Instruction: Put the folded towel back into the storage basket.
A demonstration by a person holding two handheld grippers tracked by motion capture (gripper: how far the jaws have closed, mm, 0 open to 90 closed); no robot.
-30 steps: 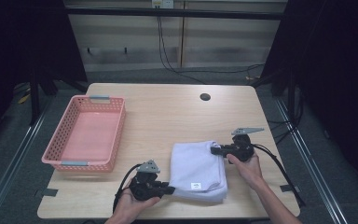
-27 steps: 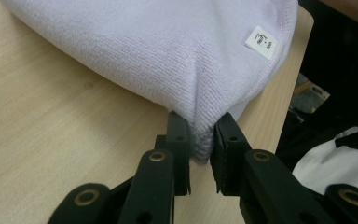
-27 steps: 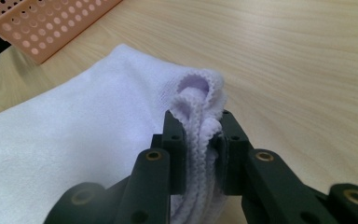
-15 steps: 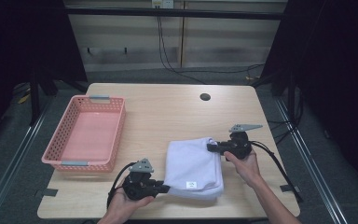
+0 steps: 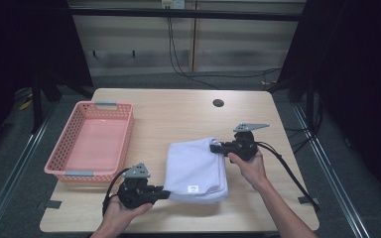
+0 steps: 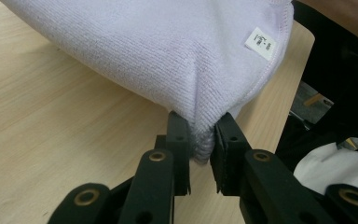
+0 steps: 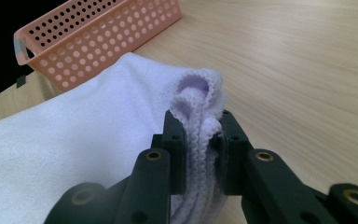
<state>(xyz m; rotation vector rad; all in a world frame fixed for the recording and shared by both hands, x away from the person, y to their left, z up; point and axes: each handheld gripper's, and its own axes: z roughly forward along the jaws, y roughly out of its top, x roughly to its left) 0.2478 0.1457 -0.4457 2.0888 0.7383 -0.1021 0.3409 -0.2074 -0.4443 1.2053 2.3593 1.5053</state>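
On the worktop, both grippers' fingers clench opposite corners of the soft, limp folded towel.

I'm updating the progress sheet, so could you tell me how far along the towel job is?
Done: the lavender towel is folded into a thick stack. In hand: the left claw and right claw each pinch an opposite corner, ready to carry it. Left: the pink basket holds nothing, so probably moving the towel there.
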